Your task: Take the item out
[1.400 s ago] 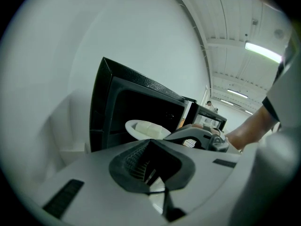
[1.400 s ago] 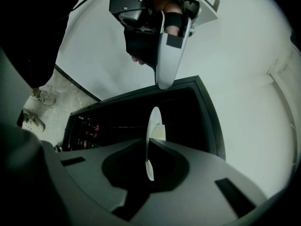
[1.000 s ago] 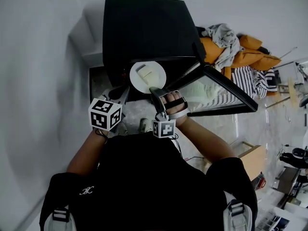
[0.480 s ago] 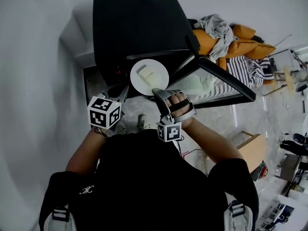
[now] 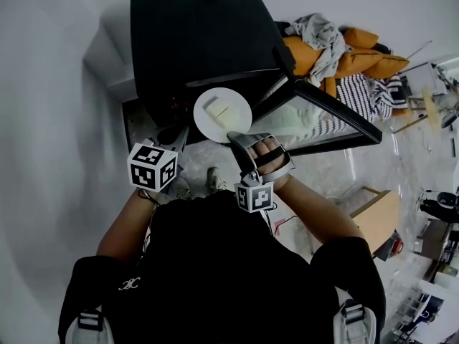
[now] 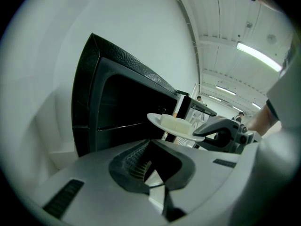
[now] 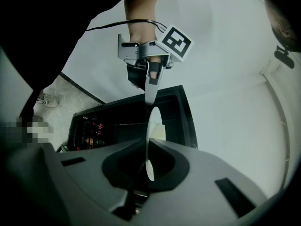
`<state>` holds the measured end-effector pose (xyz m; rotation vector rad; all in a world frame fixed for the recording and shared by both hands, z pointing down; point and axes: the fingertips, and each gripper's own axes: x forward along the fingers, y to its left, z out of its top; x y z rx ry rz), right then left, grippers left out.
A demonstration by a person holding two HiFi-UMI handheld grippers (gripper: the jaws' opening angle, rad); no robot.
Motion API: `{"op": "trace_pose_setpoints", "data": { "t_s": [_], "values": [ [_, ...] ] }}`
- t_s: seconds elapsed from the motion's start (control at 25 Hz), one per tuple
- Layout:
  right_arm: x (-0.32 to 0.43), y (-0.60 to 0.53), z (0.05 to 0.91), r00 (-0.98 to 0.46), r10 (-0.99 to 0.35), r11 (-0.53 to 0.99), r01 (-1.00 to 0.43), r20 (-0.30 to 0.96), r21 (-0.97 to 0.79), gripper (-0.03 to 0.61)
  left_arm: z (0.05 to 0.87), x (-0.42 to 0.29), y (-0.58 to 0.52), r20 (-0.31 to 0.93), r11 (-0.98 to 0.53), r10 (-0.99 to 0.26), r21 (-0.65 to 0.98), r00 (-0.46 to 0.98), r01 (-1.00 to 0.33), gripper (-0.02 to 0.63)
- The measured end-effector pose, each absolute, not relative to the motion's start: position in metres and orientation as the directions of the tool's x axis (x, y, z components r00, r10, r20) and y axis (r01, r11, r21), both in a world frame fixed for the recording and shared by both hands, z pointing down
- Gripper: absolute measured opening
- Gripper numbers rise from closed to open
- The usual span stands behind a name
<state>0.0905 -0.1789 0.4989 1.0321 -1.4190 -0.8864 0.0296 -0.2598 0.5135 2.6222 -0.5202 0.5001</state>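
Observation:
A white plate (image 5: 222, 113) carrying two pale blocks (image 5: 219, 111) hangs level in front of the black cabinet (image 5: 201, 41), whose glass door (image 5: 315, 120) stands open to the right. My right gripper (image 5: 233, 136) is shut on the plate's near rim. In the right gripper view the plate (image 7: 151, 140) stands edge-on between the jaws of that gripper (image 7: 148, 168). My left gripper (image 5: 183, 136) is left of the plate, shut and holding nothing. From the left gripper view, the plate (image 6: 174, 126) sits ahead to the right, clamped by the right gripper (image 6: 200, 133).
A heap of orange and grey clothes (image 5: 344, 56) and a striped cloth (image 5: 358, 99) lie behind the door. A wooden box (image 5: 376, 217) stands on the floor at right. Shoes (image 5: 214, 181) show below the plate. Small bottles (image 7: 89, 124) sit inside the cabinet. A white wall fills the left.
The plate, still in my right gripper, has come slightly farther out from the cabinet's front. The left gripper has stayed beside it.

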Motion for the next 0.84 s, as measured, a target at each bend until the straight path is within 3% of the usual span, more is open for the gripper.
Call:
{"op": "trace_pose_setpoints", "data": {
  "t_s": [0.84],
  "values": [
    [0.111,-0.169,0.491,0.075,-0.935,0.336,-0.131,0.347,0.933,0.017,0.519,0.042,-0.254,0.414,-0.847,-0.237,0.355,0.879,-0.396,0.006]
  ]
}}
